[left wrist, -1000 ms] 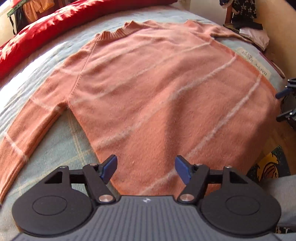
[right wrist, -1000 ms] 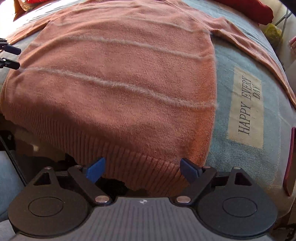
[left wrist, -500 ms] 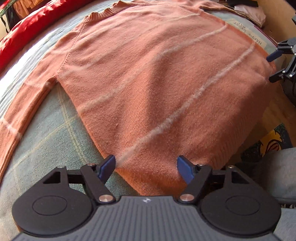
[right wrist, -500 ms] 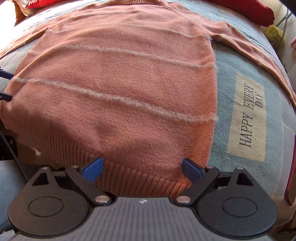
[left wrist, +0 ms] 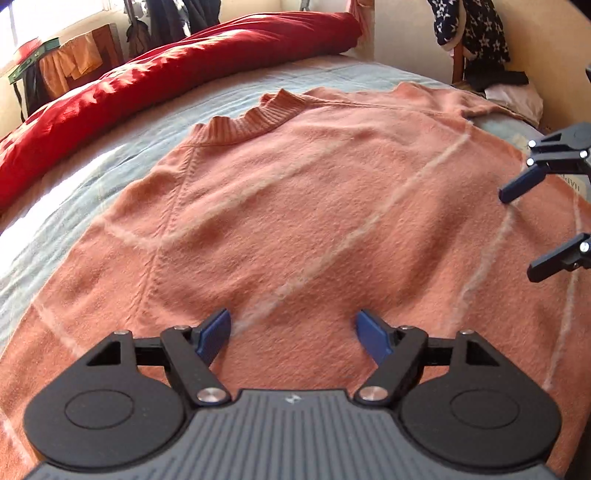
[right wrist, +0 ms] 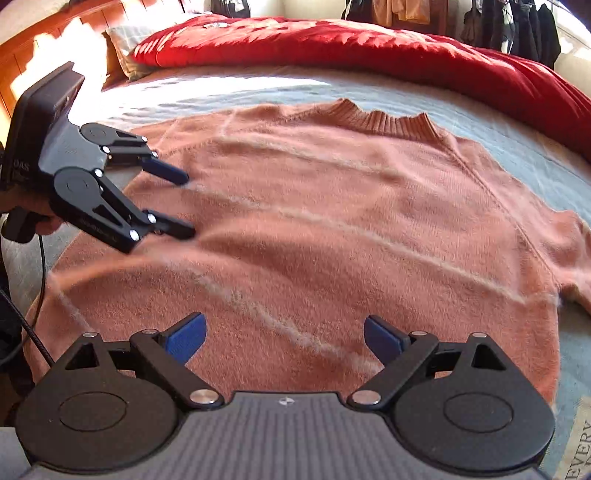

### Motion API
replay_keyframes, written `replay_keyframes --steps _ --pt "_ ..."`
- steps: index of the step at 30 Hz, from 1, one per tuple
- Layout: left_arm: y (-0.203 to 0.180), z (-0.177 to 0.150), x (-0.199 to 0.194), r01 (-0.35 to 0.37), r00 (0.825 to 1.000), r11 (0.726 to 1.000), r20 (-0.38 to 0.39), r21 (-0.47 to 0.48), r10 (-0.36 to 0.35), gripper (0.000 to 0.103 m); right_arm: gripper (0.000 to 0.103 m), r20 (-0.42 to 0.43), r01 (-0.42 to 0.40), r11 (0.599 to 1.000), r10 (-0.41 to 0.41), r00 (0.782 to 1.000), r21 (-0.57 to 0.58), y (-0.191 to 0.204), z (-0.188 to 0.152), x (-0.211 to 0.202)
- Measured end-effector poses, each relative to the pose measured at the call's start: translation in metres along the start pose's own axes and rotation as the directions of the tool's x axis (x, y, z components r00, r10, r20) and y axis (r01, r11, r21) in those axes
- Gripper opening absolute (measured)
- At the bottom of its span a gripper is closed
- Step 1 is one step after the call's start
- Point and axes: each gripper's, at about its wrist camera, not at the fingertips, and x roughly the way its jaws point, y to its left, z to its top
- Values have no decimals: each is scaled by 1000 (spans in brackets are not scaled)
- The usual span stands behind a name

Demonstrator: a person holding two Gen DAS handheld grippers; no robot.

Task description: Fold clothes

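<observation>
Bedroom setting: a bed point(left wrist: 122, 147) with a pale blue cover fills both views, with a red duvet point(left wrist: 177, 70) bunched along its far side and dark clothes point(left wrist: 476, 33) hanging at the wall beyond. Printed lettering point(right wrist: 580, 454) shows on the cover at the lower right of the right wrist view.

Lying flat on the cover, front up, is a salmon sweater point(left wrist: 314, 221) with thin pale stripes; its ribbed collar point(left wrist: 251, 118) points toward the duvet, and one sleeve point(right wrist: 569, 254) runs off to the right of the right wrist view.

Left gripper point(left wrist: 293, 332): jaws apart, nothing between them, blue fingertips point(left wrist: 214, 334) low over the sweater body near a side seam. Contact with the fabric cannot be confirmed.

Right gripper point(right wrist: 284, 336): jaws apart, nothing held, positioned over the lower part of the sweater. Seen from the left wrist view, it enters at the right edge, fingers spread above the fabric.

Part of a hand point(right wrist: 31, 206) is visible behind the left gripper's body.
</observation>
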Motion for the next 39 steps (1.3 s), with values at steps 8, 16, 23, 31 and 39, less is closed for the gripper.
replay_keyframes --steps 8,16,23,31,39 --pt "32 -1 -31 -31 999 990 -29 -139 28 75 103 -74 88 996 -88 993 -1 11 -27 -17" --pt "29 60 24 95 992 995 87 -22 -93 77 103 125 62 998 -63 990 14 18 68 25" --pt "62 61 37 163 987 980 15 -111 -162 76 103 21 86 986 -90 996 144 -1 47 46" --pt "109 115 96 215 976 967 54 -136 -210 77 103 -27 159 955 -157 987 250 2 46 50" --pt "147 127 114 155 986 949 109 -274 -129 74 103 -35 183 941 -180 983 284 2 49 53"
